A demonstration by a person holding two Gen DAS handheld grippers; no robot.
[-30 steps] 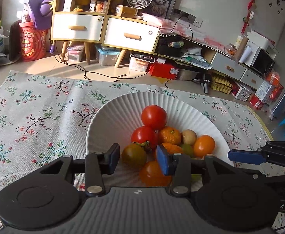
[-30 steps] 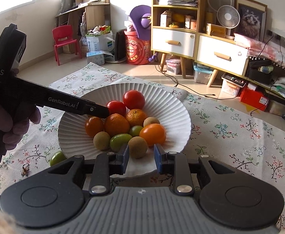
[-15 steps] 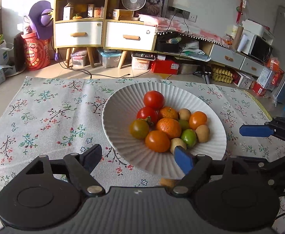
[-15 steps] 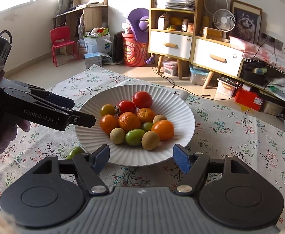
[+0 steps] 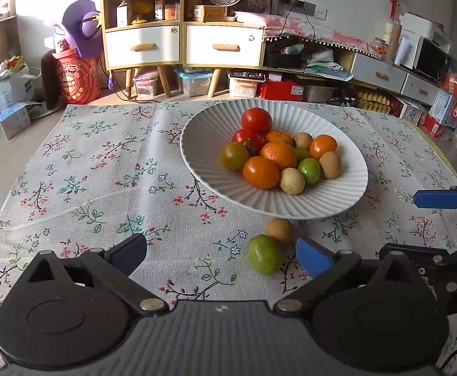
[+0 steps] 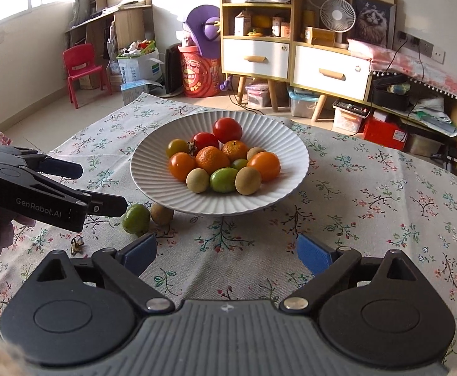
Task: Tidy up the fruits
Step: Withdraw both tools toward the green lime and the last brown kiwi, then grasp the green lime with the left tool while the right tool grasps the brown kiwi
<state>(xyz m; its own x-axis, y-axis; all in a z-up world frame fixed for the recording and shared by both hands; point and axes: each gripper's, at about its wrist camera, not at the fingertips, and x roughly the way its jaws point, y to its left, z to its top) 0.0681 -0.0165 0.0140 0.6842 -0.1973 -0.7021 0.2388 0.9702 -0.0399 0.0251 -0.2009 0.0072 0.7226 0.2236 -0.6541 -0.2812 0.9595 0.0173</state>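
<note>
Mostly done: eleven fruits heaped in the white plate (image 5: 350,188), green fruit (image 5: 264,258) and brown fruit (image 5: 279,229) left on the tabletop (image 5: 103,172) just beside it, left claw (image 5: 222,255) and right claw (image 6: 226,255) just opened wide, empty.

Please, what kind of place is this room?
Probably a lived-in home living room: a wooden cabinet with drawers, a small fan, a child's red chair, and a fruit plate on a floral tablecloth.

Cluttered home: drawer cabinet (image 6: 294,59), fan (image 6: 337,15)
</note>
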